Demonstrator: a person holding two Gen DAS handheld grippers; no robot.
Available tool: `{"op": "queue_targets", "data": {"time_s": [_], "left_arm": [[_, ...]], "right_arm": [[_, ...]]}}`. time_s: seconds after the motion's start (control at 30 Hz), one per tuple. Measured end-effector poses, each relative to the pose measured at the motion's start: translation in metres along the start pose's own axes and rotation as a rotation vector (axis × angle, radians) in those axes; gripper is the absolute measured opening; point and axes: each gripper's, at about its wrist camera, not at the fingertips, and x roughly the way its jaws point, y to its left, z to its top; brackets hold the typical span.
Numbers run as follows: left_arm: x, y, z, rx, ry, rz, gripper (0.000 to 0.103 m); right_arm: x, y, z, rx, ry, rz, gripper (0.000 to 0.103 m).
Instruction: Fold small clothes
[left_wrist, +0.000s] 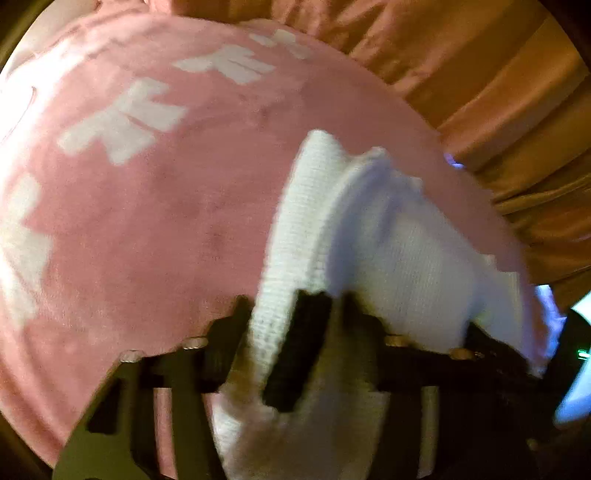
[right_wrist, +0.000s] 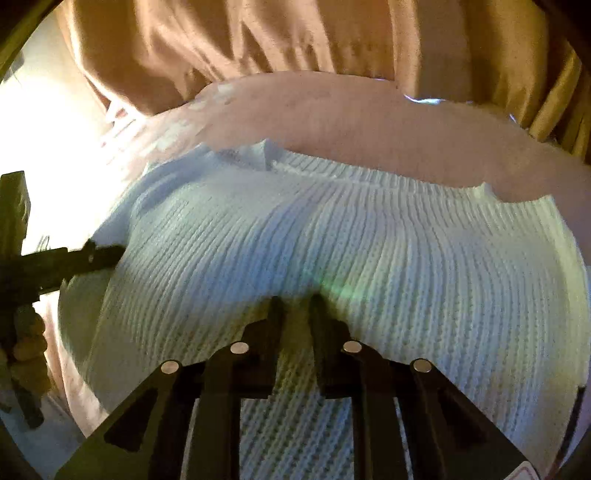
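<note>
Both grippers clamp a white knit on a pink blanket.

The left gripper pinches a bunched edge of the knit; the right gripper grips its near fold. The knit lies on the blanket, tan drapes far behind.

Left wrist view: the white knit garment runs off the bottom edge, and its lower part is hidden behind the left gripper, so the grip itself is hard to read. The white lettering on the pink blanket is blurred, unreadable, and clipped at the left edge. Right wrist view: the right gripper presses into the knit, perhaps pinching a fold; its fingertips are buried. Far left is glare, washing out the surface
</note>
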Motion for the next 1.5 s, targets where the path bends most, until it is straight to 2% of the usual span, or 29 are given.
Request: {"op": "queue_targets", "data": {"time_s": [0.03,0.1,0.23,0.33,0.43,0.53,0.6,0.67,0.77,0.8,0.87,0.93,1.0,1.03,1.07,1.13,1.17,1.3,1.43,1.5], "left_arm": [[-0.002,0.001,0.002,-0.013,0.008,-0.026,0.024],[-0.011,-0.005,0.003,-0.021,-0.007,-0.056,0.02],[-0.049,-0.045,-0.001,0.026,-0.077,-0.189,0.018],[-0.074,-0.097,-0.009,0.102,-0.105,-0.266,0.018],[-0.078,-0.166,-0.025,0.228,-0.103,-0.303,0.018],[-0.055,-0.235,-0.051,0.338,-0.067,-0.298,0.018],[-0.034,-0.262,-0.066,0.369,-0.032,-0.282,0.018],[-0.002,-0.29,-0.087,0.396,0.024,-0.247,0.019],[0.048,-0.314,-0.122,0.433,0.065,-0.128,0.023],[0.062,-0.316,-0.13,0.45,0.064,-0.09,0.029],[0.073,-0.325,-0.152,0.491,-0.001,-0.033,0.037],[0.061,-0.33,-0.164,0.527,-0.054,-0.038,0.066],[0.041,-0.324,-0.168,0.538,-0.077,-0.069,0.075],[0.029,-0.319,-0.17,0.549,-0.094,-0.08,0.077],[0.014,-0.311,-0.17,0.565,-0.122,-0.068,0.078],[-0.007,-0.294,-0.169,0.57,-0.158,-0.054,0.085],[-0.018,-0.276,-0.165,0.555,-0.163,-0.055,0.085],[-0.038,-0.219,-0.159,0.481,-0.183,0.023,0.085],[-0.046,-0.17,-0.152,0.424,-0.191,0.093,0.085],[-0.047,-0.15,-0.153,0.413,-0.185,0.121,0.085]], "right_arm": [[0.0,-0.001,0.001,0.012,0.01,0.004,0.014],[-0.003,-0.005,0.002,0.007,0.013,0.004,0.014],[-0.004,-0.008,0.0,0.023,0.005,0.025,0.015],[-0.028,-0.023,-0.002,0.11,-0.036,0.107,0.021],[-0.067,-0.049,-0.013,0.179,-0.123,0.099,0.03],[-0.116,-0.091,-0.036,0.239,-0.188,0.017,0.036],[-0.148,-0.124,-0.06,0.288,-0.217,-0.048,0.039],[-0.169,-0.15,-0.082,0.332,-0.22,-0.074,0.041],[-0.189,-0.178,-0.112,0.375,-0.215,-0.102,0.042],[-0.195,-0.187,-0.123,0.387,-0.213,-0.116,0.042],[-0.2,-0.195,-0.132,0.399,-0.209,-0.106,0.043],[-0.203,-0.199,-0.136,0.405,-0.212,-0.093,0.049],[-0.205,-0.194,-0.134,0.397,-0.209,-0.058,0.05],[-0.202,-0.193,-0.129,0.393,-0.211,-0.033,0.053],[-0.201,-0.189,-0.123,0.389,-0.219,0.017,0.061],[-0.199,-0.178,-0.113,0.379,-0.23,0.077,0.069],[-0.195,-0.17,-0.106,0.363,-0.228,0.088,0.069],[-0.173,-0.149,-0.085,0.31,-0.189,0.066,0.069],[-0.137,-0.133,-0.07,0.28,-0.103,0.018,0.069],[-0.123,-0.123,-0.069,0.261,-0.072,0.029,0.069]]}}
